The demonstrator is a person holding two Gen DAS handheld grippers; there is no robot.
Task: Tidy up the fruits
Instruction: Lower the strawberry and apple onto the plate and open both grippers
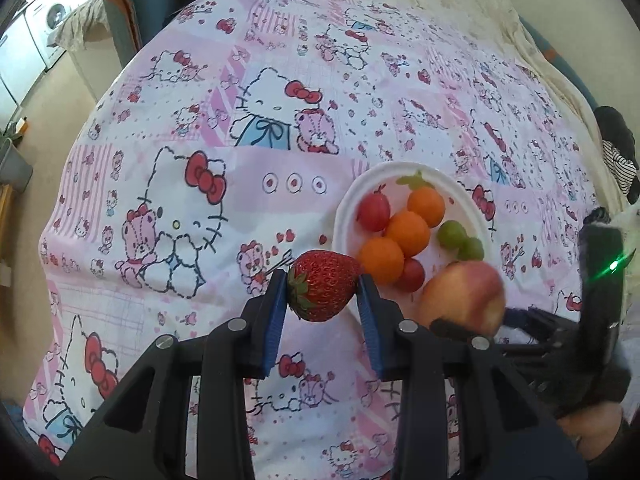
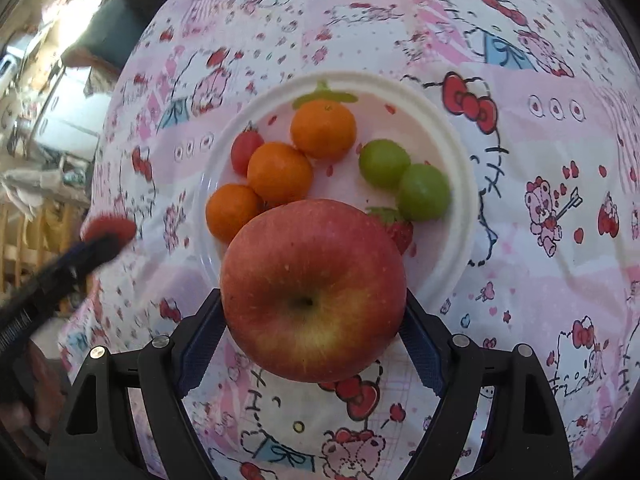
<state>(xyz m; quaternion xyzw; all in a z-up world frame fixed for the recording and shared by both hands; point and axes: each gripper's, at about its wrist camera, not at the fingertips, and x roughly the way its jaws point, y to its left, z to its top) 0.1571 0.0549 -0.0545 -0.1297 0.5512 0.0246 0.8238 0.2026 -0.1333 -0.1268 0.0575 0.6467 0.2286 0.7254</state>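
Observation:
My left gripper (image 1: 323, 292) is shut on a red strawberry (image 1: 324, 290) and holds it above the cloth, just left of the white plate (image 1: 344, 216). My right gripper (image 2: 314, 320) is shut on a large red apple (image 2: 314, 292) and holds it over the plate's near edge (image 2: 460, 216). The plate holds three small oranges (image 2: 280, 172), two green grapes (image 2: 424, 192), small red fruits (image 2: 246, 150) and a strawberry (image 2: 396, 226) partly hidden behind the apple. The apple (image 1: 464, 298) also shows in the left wrist view, and the left gripper's strawberry (image 2: 108, 230) shows blurred in the right wrist view.
A pink and white cartoon-cat cloth (image 1: 240, 140) covers the table. Beyond its left edge are the floor and white appliances (image 1: 44, 28). A cream cover (image 1: 460, 0) lies at the far side, and dark striped clothing (image 1: 620, 152) sits at the right.

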